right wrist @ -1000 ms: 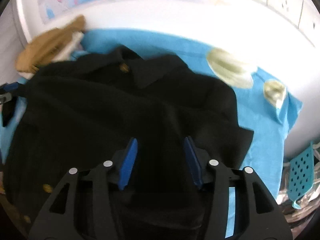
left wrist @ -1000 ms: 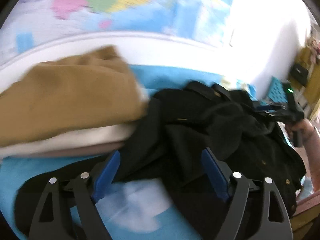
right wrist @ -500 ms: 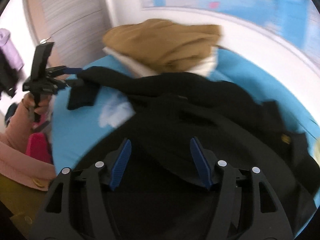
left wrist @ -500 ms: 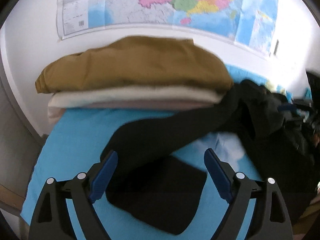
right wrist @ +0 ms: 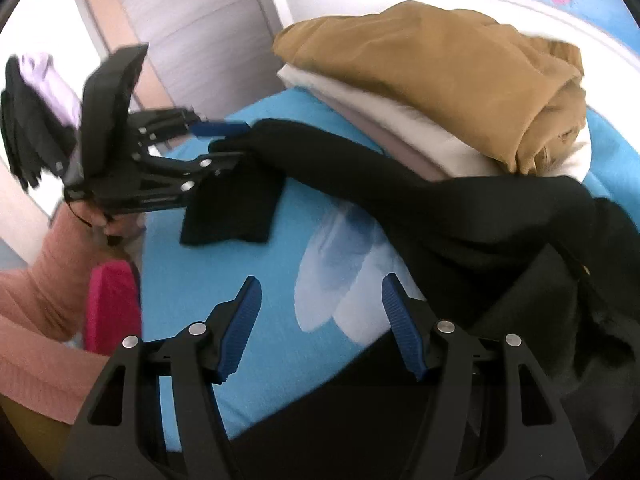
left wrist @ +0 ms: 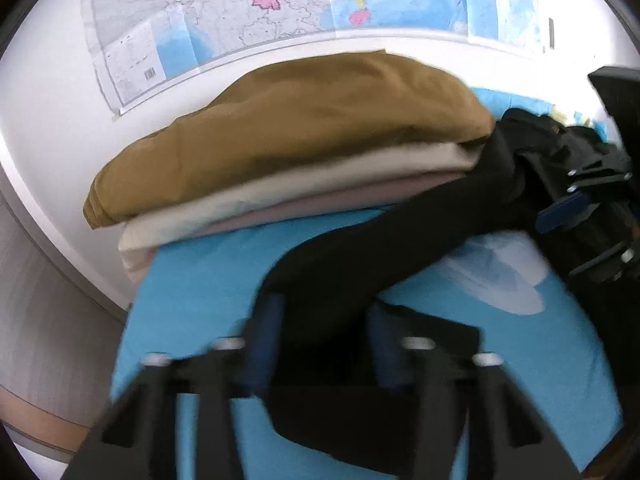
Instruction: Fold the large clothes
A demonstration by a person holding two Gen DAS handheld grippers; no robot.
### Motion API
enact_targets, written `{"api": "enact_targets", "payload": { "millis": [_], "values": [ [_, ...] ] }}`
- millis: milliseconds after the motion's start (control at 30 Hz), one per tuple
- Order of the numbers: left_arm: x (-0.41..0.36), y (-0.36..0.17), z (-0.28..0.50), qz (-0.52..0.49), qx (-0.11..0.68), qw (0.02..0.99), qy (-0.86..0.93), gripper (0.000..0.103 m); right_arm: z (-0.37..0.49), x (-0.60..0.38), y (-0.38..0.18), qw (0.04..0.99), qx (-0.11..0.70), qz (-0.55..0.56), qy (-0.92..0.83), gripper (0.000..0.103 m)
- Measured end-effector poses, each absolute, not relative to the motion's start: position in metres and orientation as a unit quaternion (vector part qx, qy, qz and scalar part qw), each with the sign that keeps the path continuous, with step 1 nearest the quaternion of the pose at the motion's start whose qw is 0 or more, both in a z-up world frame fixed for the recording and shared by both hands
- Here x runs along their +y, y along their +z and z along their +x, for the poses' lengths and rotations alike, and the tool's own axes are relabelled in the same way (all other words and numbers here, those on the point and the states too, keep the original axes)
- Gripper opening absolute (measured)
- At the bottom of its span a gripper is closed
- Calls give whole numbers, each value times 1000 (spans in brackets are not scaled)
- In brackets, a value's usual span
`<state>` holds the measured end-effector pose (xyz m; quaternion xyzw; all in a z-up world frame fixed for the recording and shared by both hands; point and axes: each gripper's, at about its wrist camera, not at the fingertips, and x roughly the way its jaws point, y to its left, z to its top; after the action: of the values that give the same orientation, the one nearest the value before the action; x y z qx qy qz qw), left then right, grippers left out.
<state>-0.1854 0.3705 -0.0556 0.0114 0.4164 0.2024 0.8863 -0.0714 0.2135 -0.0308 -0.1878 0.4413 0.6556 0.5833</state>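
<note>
Behind everything hangs a pastel wall map [left wrist: 280, 4], and below it a counter spread with a bright blue cloth [right wrist: 224, 264] carries the work.

At the left of the right-wrist view the left tool [right wrist: 228, 142] is pressed together on the cuff end of the long sleeve [right wrist: 360, 172] of a large black button-up garment [right wrist: 532, 264]; the cuff flap hangs from it down onto the blue cloth. In its own blurred view the left tool [left wrist: 320, 332] shows dark fabric filling the space between its fingers. The right tool [right wrist: 320, 320] at the bottom centre is spread wide and grips nothing, with bare blue cloth and a pale printed patch between its blue pads [right wrist: 402, 332].

From the left tool the sleeve runs as a taut band diagonally toward the right of the frame, where the garment's body lies heaped at the right edge, one brass button just showing. Above that band, in the upper right, sits a stack of folded clothes [right wrist: 440, 76], tan on top of cream and pale pink, which the sleeve brushes.

Any fold, I judge, turns on that sleeve axis: its far end is already held by the left hand, while the crumpled body lies nearest the free right tool, just to its right.
</note>
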Motion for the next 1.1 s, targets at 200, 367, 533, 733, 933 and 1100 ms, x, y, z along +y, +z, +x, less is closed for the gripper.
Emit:
{"api": "enact_targets", "payload": {
  "millis": [200, 367, 533, 733, 933, 1100],
  "values": [
    [378, -9, -194, -91, 382, 915, 89, 5, -61, 187, -17, 594, 437, -163, 655, 66],
    [364, 34, -203, -125, 344, 931, 14, 5, -93, 197, -12, 556, 414, -141, 707, 78],
    [343, 36, -197, -134, 345, 929, -9, 5, -133, 237, -30, 538, 408, -164, 719, 85],
    [337, 39, -192, -152, 342, 927, -21, 5, -154, 256, -34, 529, 395, -177, 730, 23],
    [322, 71, -195, -165, 285, 940, -88, 26, -106, 169, 43, 527, 361, -77, 766, 13],
    [300, 97, -194, -149, 208, 955, -150, 62, -48, 56, 116, 641, 314, -62, 698, 12]
  ]
}}
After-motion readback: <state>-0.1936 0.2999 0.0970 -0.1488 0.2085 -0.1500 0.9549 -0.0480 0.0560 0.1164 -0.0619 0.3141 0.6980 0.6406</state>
